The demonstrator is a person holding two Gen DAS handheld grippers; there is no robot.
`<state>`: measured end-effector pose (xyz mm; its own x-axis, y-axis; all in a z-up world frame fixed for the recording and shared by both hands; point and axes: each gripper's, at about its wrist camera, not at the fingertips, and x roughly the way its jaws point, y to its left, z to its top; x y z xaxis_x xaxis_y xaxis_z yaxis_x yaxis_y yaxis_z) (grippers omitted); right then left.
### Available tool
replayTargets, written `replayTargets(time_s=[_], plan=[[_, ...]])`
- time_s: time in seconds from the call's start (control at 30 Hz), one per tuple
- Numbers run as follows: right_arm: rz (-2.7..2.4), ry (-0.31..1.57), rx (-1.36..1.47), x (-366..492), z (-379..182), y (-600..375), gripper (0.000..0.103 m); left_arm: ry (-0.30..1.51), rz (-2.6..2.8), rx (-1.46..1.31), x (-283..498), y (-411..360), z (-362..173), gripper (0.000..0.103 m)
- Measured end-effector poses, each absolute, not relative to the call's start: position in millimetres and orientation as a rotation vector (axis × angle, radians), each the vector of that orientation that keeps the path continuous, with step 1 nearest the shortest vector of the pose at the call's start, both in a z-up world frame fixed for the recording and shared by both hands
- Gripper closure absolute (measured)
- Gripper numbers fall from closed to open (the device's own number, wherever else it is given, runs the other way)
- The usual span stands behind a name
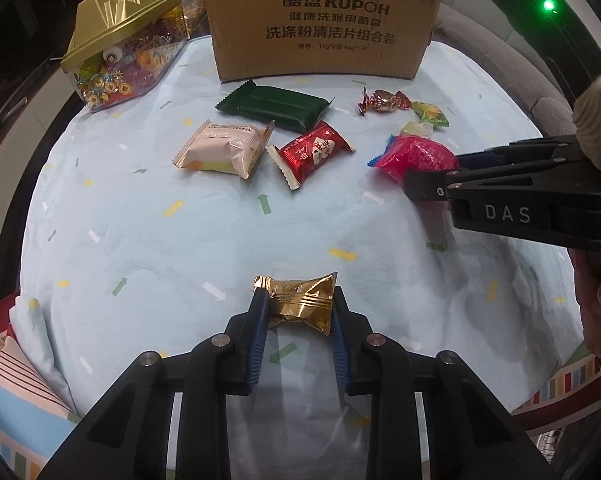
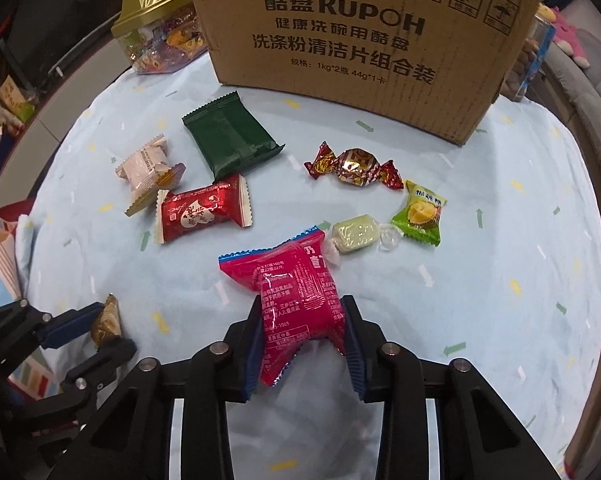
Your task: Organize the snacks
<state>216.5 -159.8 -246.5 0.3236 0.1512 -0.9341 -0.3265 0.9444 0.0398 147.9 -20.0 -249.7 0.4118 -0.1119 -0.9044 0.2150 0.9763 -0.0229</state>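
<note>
My left gripper is shut on a gold foil snack packet, pinched between its blue pads on the pale blue cloth. My right gripper is shut on a pink snack packet, which bulges between its pads. In the left wrist view the right gripper comes in from the right, against that pink packet. In the right wrist view the left gripper holds the gold packet at the lower left.
A cardboard box stands at the back. A gold-lidded candy container sits back left. Loose on the cloth lie a green packet, a beige packet, a red packet, a red-gold twisted candy, a pale wrapped candy and a green durian candy.
</note>
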Motion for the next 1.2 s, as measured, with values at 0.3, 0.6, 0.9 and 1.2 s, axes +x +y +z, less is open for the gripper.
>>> replayTargets(time_s=[0.3,0.6,0.9,1.2], plan=[[0.308,1.174,-0.139,209.4,-229.3,-160.5,0.071,1.078,-0.202,0.095,147.6,-17.7,-235.1,0.077],[0.304,1.143,-0.136,200.6,-205.7,-159.3,0.071,1.036,-0.182,0.080,148.1,-15.0,-219.1,0.077],[0.280,1.113,-0.127,187.1,-180.2,-163.1,0.071,0.983,-0.158,0.062,148.8,-10.9,-188.3,0.077],[0.251,1.043,-0.131,174.0,-140.0,-159.0,0.071,0.938,-0.149,0.038,151.0,-6.6,-157.9,0.077]])
